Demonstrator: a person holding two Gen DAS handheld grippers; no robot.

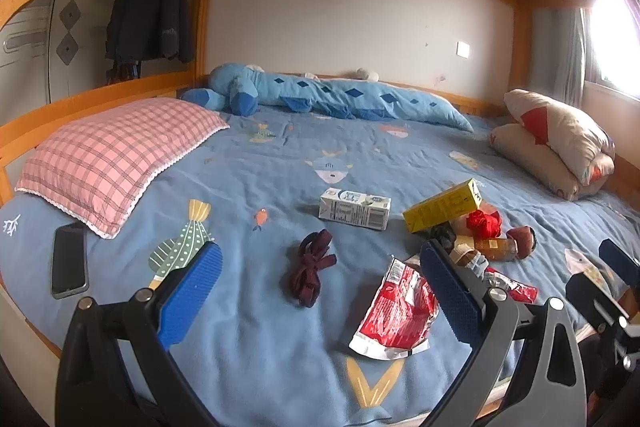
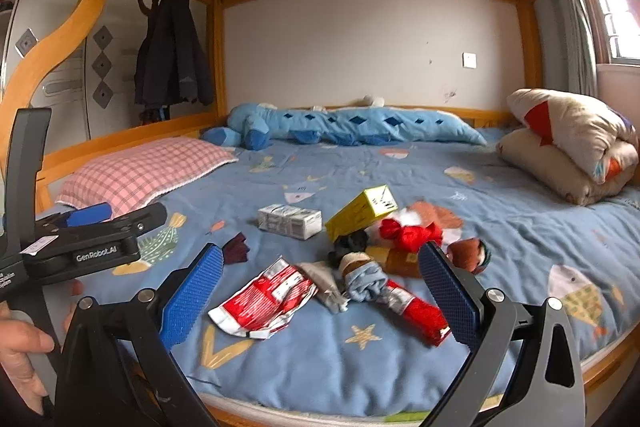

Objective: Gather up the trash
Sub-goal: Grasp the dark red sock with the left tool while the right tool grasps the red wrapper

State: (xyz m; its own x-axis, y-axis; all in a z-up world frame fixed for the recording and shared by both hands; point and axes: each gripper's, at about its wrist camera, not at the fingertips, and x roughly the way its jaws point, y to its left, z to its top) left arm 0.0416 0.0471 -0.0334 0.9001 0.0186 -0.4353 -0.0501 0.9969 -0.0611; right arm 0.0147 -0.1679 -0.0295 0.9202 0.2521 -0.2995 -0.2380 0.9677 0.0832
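Bunk-bed room with a blue bedspread (image 1: 248, 327) under both grippers. Left gripper (image 1: 320, 291) and right gripper (image 2: 322, 293) hover spread wide, holding nothing. Red wrapper (image 1: 394, 311) lies at 5 o'clock, a white carton (image 1: 355, 209) and yellow box (image 1: 442, 205) at 1 o'clock. Dark ribbon (image 1: 310, 269) lies between the left fingers; phone (image 1: 69, 259) at 9 o'clock beside a pink pillow (image 1: 116, 155).
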